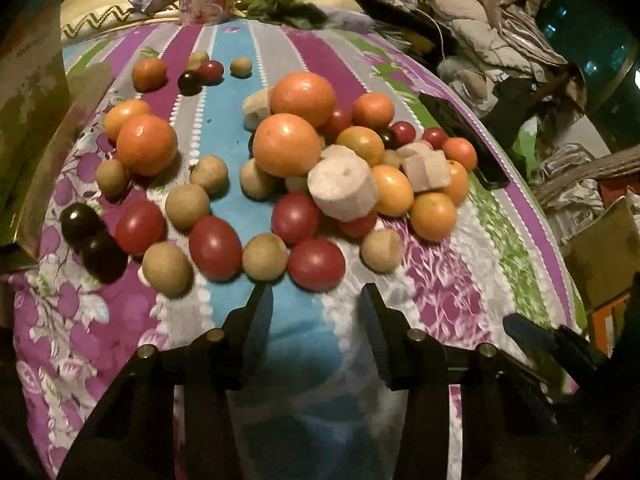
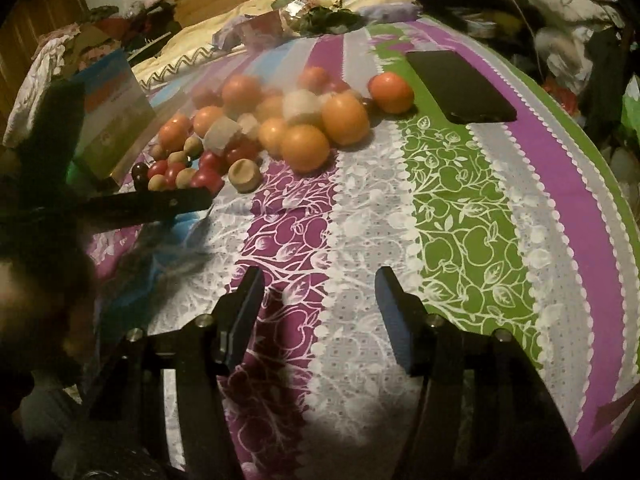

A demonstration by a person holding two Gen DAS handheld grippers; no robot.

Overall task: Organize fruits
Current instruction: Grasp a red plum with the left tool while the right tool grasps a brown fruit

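A mixed pile of fruits lies on a striped floral cloth (image 1: 304, 332): several oranges (image 1: 286, 145), red cherry tomatoes (image 1: 316, 263), tan longans (image 1: 265, 257), dark plums (image 1: 80, 222) and pale cut chunks (image 1: 343, 189). My left gripper (image 1: 316, 300) is open and empty, just in front of a red tomato and a longan. My right gripper (image 2: 318, 280) is open and empty over bare cloth (image 2: 448, 208), well short of the pile (image 2: 304, 148). The left gripper also shows in the right wrist view (image 2: 152, 202) as a dark bar at the left.
A black phone (image 1: 464, 140) lies right of the pile; it also shows in the right wrist view (image 2: 460, 86). A box (image 2: 116, 120) stands left of the fruits. Bags and leafy greens (image 1: 280, 6) sit at the back. Clutter (image 1: 520, 52) crowds the right.
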